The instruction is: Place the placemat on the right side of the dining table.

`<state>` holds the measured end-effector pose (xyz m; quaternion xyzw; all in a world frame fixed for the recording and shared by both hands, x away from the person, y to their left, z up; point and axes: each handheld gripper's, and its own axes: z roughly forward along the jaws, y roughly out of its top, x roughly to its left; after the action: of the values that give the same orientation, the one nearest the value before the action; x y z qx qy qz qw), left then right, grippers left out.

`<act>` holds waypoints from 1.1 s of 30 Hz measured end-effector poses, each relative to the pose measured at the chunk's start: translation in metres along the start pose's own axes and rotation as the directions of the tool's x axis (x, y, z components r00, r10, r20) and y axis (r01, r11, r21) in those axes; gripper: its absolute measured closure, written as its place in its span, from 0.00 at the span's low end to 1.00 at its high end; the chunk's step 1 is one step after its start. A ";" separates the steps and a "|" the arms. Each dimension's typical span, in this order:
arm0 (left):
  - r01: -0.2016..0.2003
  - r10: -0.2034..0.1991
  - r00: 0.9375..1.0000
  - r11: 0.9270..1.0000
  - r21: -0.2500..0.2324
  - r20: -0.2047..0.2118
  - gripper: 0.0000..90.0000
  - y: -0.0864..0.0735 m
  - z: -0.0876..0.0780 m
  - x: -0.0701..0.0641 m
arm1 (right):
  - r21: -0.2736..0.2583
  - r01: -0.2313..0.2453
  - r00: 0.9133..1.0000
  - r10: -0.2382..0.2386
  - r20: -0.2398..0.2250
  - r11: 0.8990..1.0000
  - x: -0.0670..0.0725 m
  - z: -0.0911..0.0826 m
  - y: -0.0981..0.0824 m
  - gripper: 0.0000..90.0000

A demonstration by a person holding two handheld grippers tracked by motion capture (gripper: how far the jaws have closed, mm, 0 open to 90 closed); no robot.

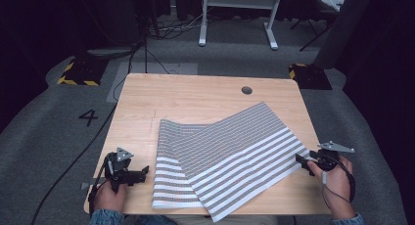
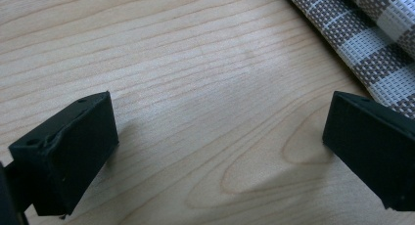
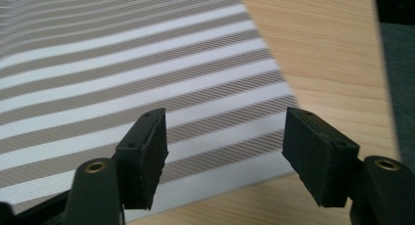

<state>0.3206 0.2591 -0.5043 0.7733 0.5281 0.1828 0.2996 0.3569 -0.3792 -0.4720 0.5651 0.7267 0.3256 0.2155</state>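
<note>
My right claw (image 1: 305, 165) is wide open and holds nothing. It sits low at the right edge of the mat (image 1: 230, 151), and in the right gripper view the mat's edge (image 3: 147, 88) lies just past my two jaws. My left claw (image 1: 138, 175) is wide open too, with only bare desk (image 2: 195, 88) between its jaws. The mat (image 2: 372, 44) is just beside it, not touching.

I think I am at the start of a grab. Both claws are near the mat but neither one has it yet. Next, I think my right claw must slide in so the mat's edge goes between the jaws, then close. The mat is thin and flat on the desk (image 1: 195, 88), so a jaw has to get under the edge. That may be tricky.

The mat is striped and half folded. One flap lies over the other. The top flap is long from the near middle up to the far right. Its stripes run that way as well. The under flap points straight away from me.
</note>
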 end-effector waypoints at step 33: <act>0.000 0.000 1.000 1.000 0.001 0.002 0.00 0.000 0.000 0.000 | -0.076 0.103 0.994 -0.105 -0.022 0.992 0.004 -0.007 0.017 0.99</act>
<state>0.3208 0.2592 -0.5042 0.7736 0.5278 0.1819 0.2999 0.3626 -0.3744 -0.4546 0.5136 0.7453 0.3483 0.2438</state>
